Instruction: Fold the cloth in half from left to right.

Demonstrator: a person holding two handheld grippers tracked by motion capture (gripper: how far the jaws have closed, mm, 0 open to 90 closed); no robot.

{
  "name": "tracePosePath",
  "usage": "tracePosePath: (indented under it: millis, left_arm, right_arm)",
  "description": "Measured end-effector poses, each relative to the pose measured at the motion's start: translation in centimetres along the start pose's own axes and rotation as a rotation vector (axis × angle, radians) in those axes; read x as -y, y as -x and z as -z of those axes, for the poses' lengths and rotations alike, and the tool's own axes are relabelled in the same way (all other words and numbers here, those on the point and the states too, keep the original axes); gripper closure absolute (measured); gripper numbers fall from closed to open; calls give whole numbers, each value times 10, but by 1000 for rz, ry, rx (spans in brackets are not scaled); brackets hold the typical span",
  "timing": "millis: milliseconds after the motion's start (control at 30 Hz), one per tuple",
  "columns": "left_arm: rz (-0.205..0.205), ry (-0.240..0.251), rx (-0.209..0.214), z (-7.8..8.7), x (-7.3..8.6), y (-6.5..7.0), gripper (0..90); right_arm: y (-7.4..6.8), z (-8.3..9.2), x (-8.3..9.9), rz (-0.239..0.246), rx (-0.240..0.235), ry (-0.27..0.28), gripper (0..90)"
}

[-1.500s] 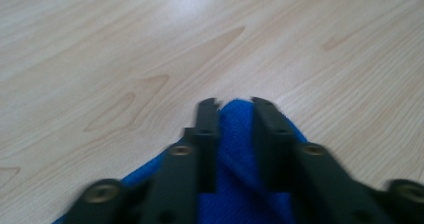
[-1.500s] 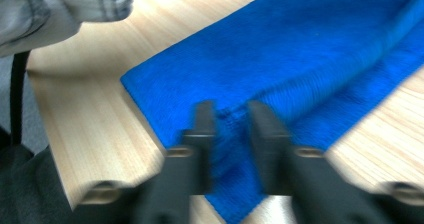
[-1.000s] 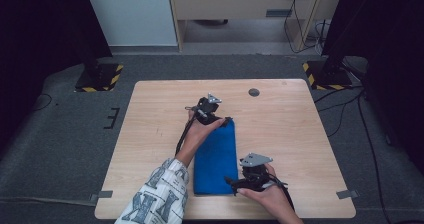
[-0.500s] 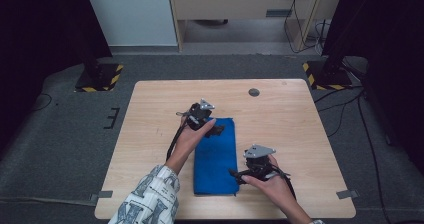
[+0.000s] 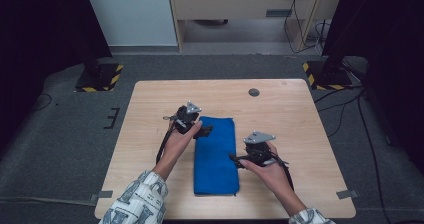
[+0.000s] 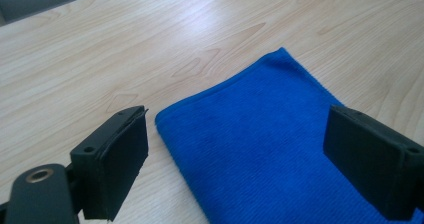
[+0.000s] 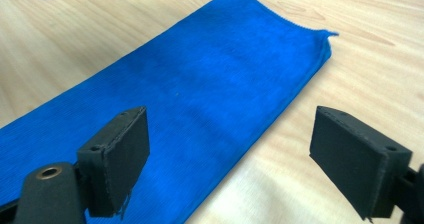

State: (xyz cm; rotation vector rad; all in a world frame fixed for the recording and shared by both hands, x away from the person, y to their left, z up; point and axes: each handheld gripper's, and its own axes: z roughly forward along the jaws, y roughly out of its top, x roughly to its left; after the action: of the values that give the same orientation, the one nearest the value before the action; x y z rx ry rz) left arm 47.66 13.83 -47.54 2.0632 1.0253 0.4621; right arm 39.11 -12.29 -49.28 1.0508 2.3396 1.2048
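1. The left gripper [image 5: 204, 129] has its jaws wide apart with nothing between the pads; they have just been easing together a little, and in the left gripper view [image 6: 250, 169] they straddle one corner of the blue cloth [image 6: 260, 149] without touching it.
2. The right gripper [image 5: 236, 158] also has its jaws apart and empty, having just been narrowing; in the right gripper view [image 7: 230, 159] the left pad hangs over the blue cloth [image 7: 190, 89] and the right pad over bare wood, with the cloth's long edge running between them.
3. The blue cloth [image 5: 216, 154] lies flat, folded into a long narrow rectangle, near the middle of the counter [image 5: 300, 124], its long axis running from 12 to 6 o'clock in the high view.
4. The left gripper sits at the cloth's 11 o'clock corner, its jaws pointing toward 3 o'clock; the right gripper sits at the cloth's 3 o'clock edge, jaws pointing toward 9 o'clock.
5. Both forearms wear patterned sleeves [image 5: 142, 199] and come in from 6 o'clock.
6. A small dark round disc [image 5: 254, 92] lies on the counter at 1 o'clock from the cloth, well apart from it.
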Motion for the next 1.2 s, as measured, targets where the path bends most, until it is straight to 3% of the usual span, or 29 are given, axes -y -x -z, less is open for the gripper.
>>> tracePosePath:
  millis: [67,167,233,400,567,767,900,1067,1200]
  left_arm:
    - [8,12,-12,1,3,-4,101]
    - [32,24,8,0,5,-12,101]
    - [51,21,25,-1,6,-16,102]
    - [70,20,23,-4,6,-22,118]
    - [69,-32,12,-14,7,-23,151]
    - [96,-43,18,-21,7,-26,204]
    - [88,-38,19,-20,6,-27,263]
    - [92,-44,11,-22,5,-29,285]
    - [101,-43,12,-25,4,-29,298]
  right_arm:
    - [4,-2,-7,-13,12,16,177]
    - [11,-5,-20,-26,22,28,185]
    - [16,-7,-28,-28,24,22,208]
    - [25,-15,-47,-18,35,21,217]
    - [33,-28,-59,-2,20,-3,314]
    - [43,-45,-64,0,47,-17,403]
    - [51,-55,-62,-5,50,-27,460]
    - [59,-68,-60,-42,57,-31,492]
    - [60,-76,-61,-39,60,-44,513]
